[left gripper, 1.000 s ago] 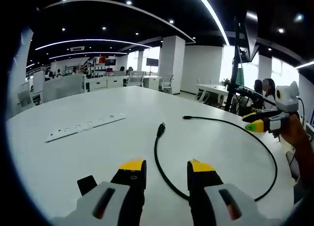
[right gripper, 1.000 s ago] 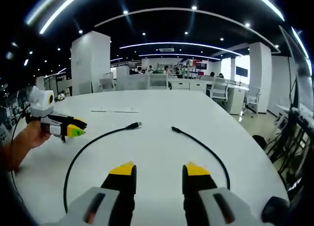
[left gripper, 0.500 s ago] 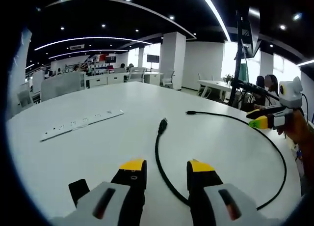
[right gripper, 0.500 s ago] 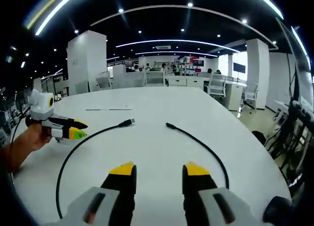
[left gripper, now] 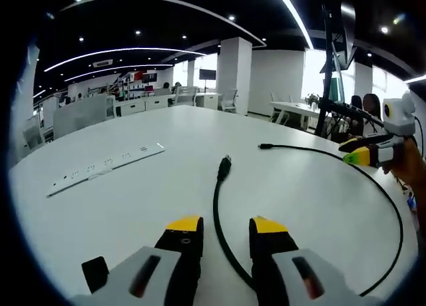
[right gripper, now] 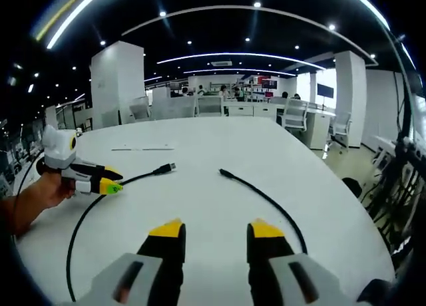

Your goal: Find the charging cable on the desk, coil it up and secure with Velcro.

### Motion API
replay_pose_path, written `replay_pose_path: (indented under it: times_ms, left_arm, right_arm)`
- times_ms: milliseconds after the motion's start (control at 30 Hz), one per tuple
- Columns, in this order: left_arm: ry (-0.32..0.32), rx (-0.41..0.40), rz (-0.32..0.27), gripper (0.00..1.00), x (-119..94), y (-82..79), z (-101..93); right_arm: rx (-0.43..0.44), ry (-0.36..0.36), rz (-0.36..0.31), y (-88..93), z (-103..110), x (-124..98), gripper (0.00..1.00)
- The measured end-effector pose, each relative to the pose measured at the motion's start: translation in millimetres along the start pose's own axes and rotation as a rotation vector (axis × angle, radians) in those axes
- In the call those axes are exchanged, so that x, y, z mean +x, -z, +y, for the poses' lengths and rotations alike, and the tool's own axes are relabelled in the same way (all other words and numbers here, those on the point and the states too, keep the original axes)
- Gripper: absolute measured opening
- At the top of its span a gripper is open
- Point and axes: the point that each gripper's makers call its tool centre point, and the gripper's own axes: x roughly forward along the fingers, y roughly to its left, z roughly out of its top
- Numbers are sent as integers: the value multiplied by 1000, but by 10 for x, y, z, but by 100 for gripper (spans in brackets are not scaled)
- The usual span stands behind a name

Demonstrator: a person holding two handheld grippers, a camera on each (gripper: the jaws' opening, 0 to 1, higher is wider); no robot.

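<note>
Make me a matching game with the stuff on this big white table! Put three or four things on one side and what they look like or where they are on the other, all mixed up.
Things:
1. charging cable
2. power strip
3. left gripper
4. right gripper

Descriptions:
A. white, long and flat, lying on the table off to one side
B. black, lying in a big open curve with both plugs free
C. open, with the cable's thin plug ahead of it
D. open, with the cable running between its jaws in the picture

Pairs: 1-B, 2-A, 3-D, 4-C
</note>
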Motion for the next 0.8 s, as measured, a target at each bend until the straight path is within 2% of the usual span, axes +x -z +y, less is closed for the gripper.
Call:
replay_pose_path:
  times_ms: [233, 300, 533, 667, 800]
  left_arm:
    - [-15, 11, 19, 23, 73, 31, 73]
    - [-24, 21, 22, 20, 56, 42, 57]
    - [-34, 26, 26, 18, 177, 0, 211]
    - [-34, 24, 25, 15, 112, 42, 105]
    - [-34, 32, 28, 14, 164, 24, 169]
  right_arm:
    - [9, -4, -5, -27, -68, 51, 37]
    - [21, -2, -2, -11, -107, 96, 37]
    - [41, 3, 18, 71, -220, 207, 37]
    - [46, 8, 18, 85, -279, 251, 36]
    - [42, 16, 26, 99, -340, 310, 36]
